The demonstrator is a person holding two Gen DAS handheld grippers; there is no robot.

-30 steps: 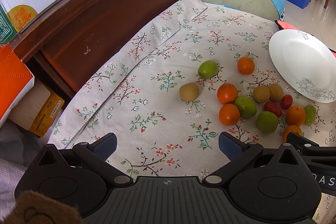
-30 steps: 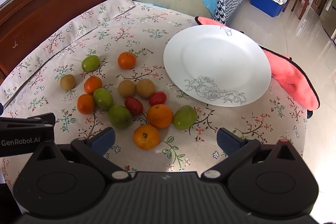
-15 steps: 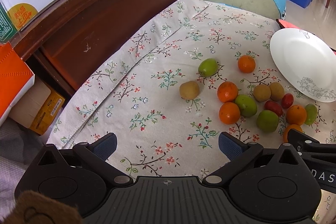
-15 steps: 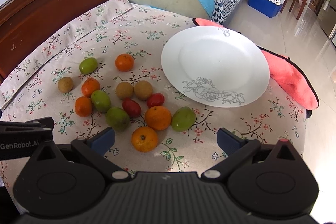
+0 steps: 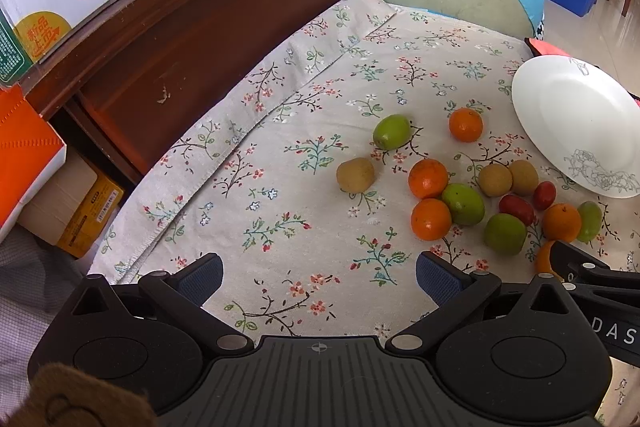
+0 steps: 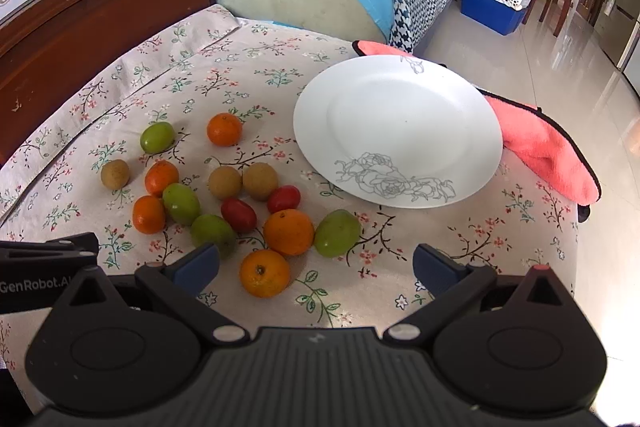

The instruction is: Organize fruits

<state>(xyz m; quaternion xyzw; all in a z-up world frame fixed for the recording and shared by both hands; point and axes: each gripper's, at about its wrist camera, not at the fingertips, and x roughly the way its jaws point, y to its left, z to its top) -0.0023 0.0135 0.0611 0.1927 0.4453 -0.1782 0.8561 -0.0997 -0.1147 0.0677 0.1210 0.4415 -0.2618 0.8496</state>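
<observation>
Right gripper (image 6: 316,267) nearer fruit, pink cloth (image 6: 548,147) right-view only

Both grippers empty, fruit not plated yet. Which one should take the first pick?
Probably right. The right gripper is open, the nearest orange lies just ahead between its fingers, and the plate is close. The left gripper, also open, faces bare tablecloth.

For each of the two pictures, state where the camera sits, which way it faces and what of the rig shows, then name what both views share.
Left wrist: on the left gripper, facing the flowered cloth; fruit to its right; open fingers show.
Right wrist: on the right gripper, facing the white plate; open fingers show.
Shared: plate, fruit cluster, including the lone brown fruit.
</observation>
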